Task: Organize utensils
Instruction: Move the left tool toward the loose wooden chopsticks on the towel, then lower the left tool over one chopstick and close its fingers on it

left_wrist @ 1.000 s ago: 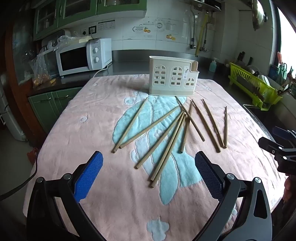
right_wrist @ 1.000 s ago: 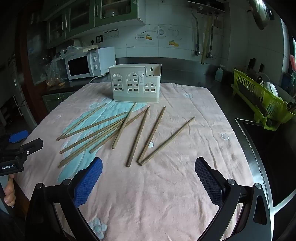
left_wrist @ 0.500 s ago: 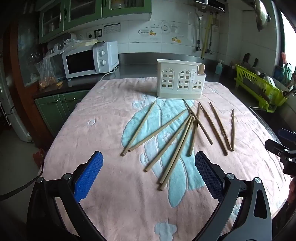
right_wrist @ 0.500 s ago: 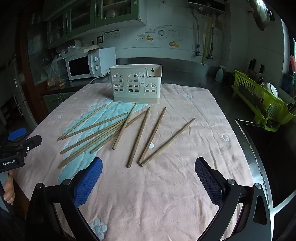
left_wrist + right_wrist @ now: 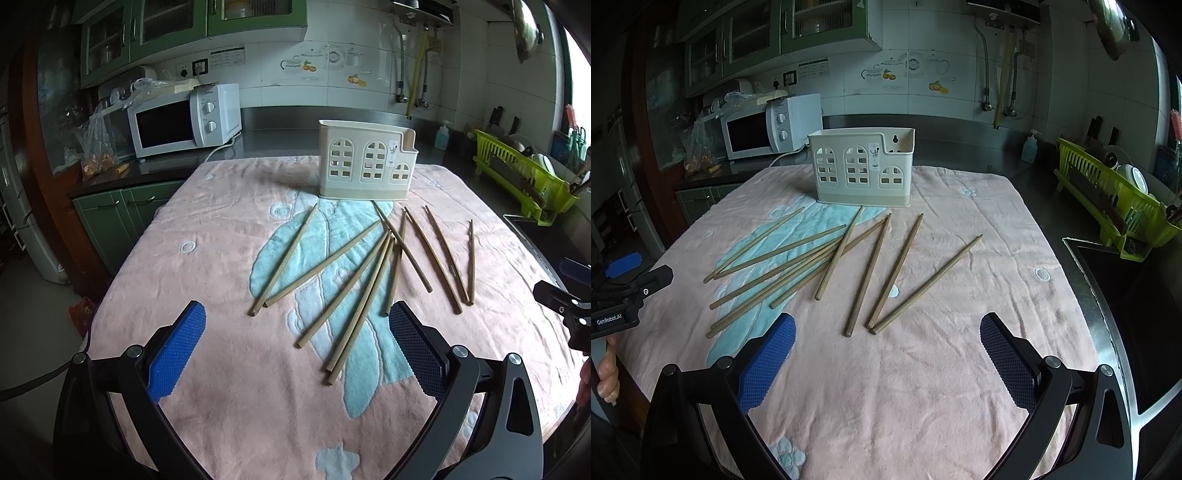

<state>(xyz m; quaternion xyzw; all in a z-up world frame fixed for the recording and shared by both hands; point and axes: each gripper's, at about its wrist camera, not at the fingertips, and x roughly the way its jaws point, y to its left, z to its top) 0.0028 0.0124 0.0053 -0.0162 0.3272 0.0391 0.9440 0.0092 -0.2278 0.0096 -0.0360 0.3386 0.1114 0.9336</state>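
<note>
- The left gripper (image 5: 297, 341) hangs above the near edge of the table (image 5: 221, 406), fingers spread wide apart and holding nothing.
- The right gripper (image 5: 888, 345) hangs likewise above the near edge, toward the right corner; its fingers stand wide apart and empty.
- Nine wooden chopsticks (image 5: 347, 284) lie loose on the pink towel (image 5: 923, 387) about the middle of the table, fanned out with several crossing or touching one another.
- The cream utensil holder (image 5: 366, 165) stands upright near the far edge, apparently empty; the tips of a few sticks reach almost to its base.
- Judgement: no stick has yet been taken up; the step in hand is the first approach and pick.
- Recommended practice: begin with an outlying stick that lies clear of its neighbours, such as the rightmost chopstick (image 5: 925, 285) for the right gripper, so the crossed bundle is not disturbed.
- The fingers should close across the shaft near its middle, square to its length, so it does not swing on lifting.
- The towel is soft; the pads may press down into it to get under the thin shaft.
- The stick should be tipped upright before it is lowered into an open compartment of the holder.
- Legible writing: "GenRobot.AI" on the left gripper's body, seen from the right wrist view. The small sticker on the holder's front and the wall notices cannot be read.
</note>
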